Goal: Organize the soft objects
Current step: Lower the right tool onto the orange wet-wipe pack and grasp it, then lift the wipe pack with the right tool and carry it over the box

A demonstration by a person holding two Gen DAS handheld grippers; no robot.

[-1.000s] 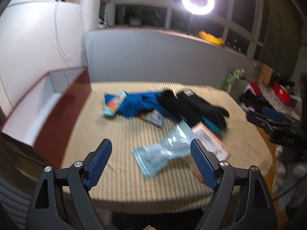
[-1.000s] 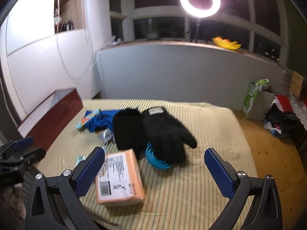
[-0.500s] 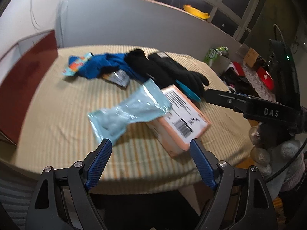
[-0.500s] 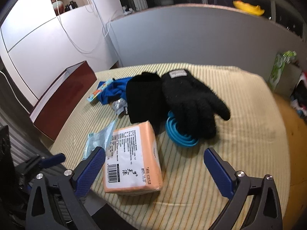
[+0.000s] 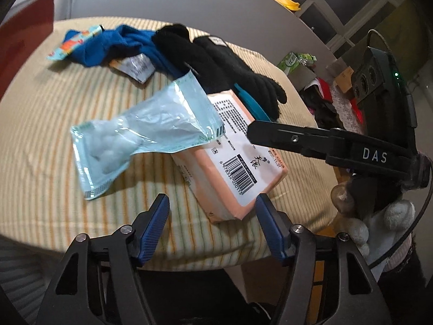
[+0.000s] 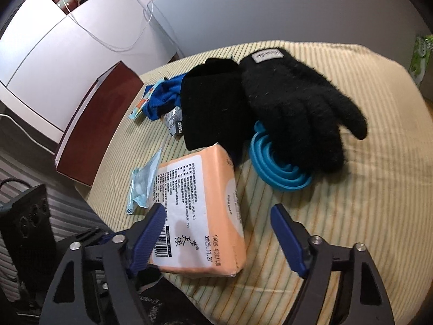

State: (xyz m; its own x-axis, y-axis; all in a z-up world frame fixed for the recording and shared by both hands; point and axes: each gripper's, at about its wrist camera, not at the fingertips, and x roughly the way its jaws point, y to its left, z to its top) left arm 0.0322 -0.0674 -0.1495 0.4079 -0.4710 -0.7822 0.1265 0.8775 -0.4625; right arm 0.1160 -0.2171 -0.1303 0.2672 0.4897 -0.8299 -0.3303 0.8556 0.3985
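Observation:
An orange tissue pack [image 5: 232,162] [image 6: 200,216] lies at the near edge of a striped tablecloth [image 5: 40,103]. A clear bag of cotton balls [image 5: 135,132] [image 6: 143,184] overlaps its left side. Behind lie a black glove [image 6: 295,103] [image 5: 238,73], a black knit piece [image 6: 213,105], blue fabric [image 5: 113,43] [image 6: 162,100] and a blue collapsible bowl [image 6: 276,168]. My left gripper [image 5: 212,227] is open just in front of the tissue pack. My right gripper [image 6: 217,238] is open, straddling the pack's near end, and it shows at the right in the left wrist view [image 5: 297,138].
A small foil packet [image 5: 135,67] lies by the blue fabric. A dark red box [image 6: 94,124] stands left of the table. A grey partition [image 6: 270,8] runs behind the table. Clutter and boxes [image 5: 324,81] sit on the floor at the right.
Both grippers have moved down and in toward the tissue pack at the table's near edge. The right gripper now reaches over the pack. Both stay open.

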